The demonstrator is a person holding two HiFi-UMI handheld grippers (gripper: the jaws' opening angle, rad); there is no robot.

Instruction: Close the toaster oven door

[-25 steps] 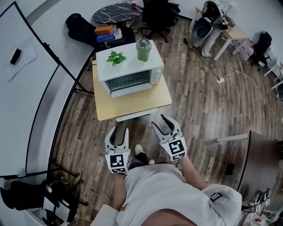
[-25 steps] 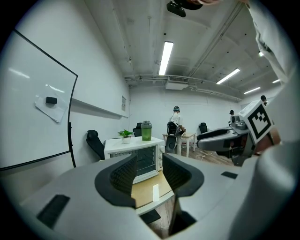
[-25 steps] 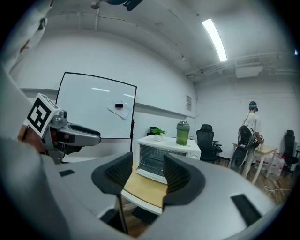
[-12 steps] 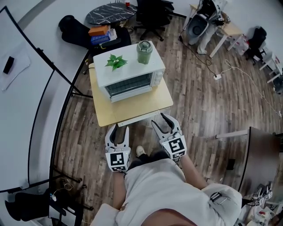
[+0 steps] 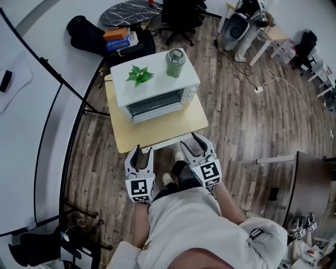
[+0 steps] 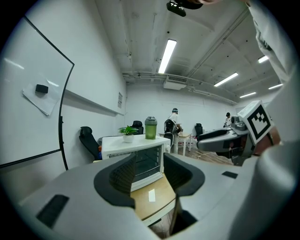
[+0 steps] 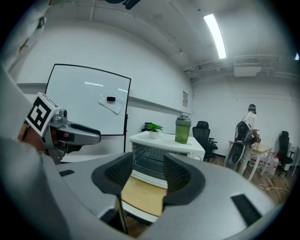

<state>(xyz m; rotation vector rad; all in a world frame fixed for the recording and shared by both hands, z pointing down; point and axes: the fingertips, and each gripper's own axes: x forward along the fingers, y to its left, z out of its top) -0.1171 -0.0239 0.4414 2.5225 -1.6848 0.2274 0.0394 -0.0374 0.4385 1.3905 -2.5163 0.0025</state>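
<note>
Count: 1 toaster oven [image 5: 155,90]. 1 potted plant [image 5: 139,76]. 1 green tumbler [image 5: 175,62]. 2 desks: 1 wooden desk [image 5: 157,131], 1 pale desk [image 5: 276,35]. 1 round dark table [image 5: 131,10]. 1 pile of books [image 5: 119,39], no. of books unclear. 2 black chairs [image 5: 181,18]. 1 whiteboard [image 5: 31,121] w/ 1 black eraser [image 5: 6,80]. 1 white power strip [image 5: 258,90]. 2 ppl [image 6: 174,123] far back in left gripper view; only 1 in right gripper view.

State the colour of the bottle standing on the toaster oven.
The bottle is green with a grey lid. It shows best in the right gripper view.
</note>
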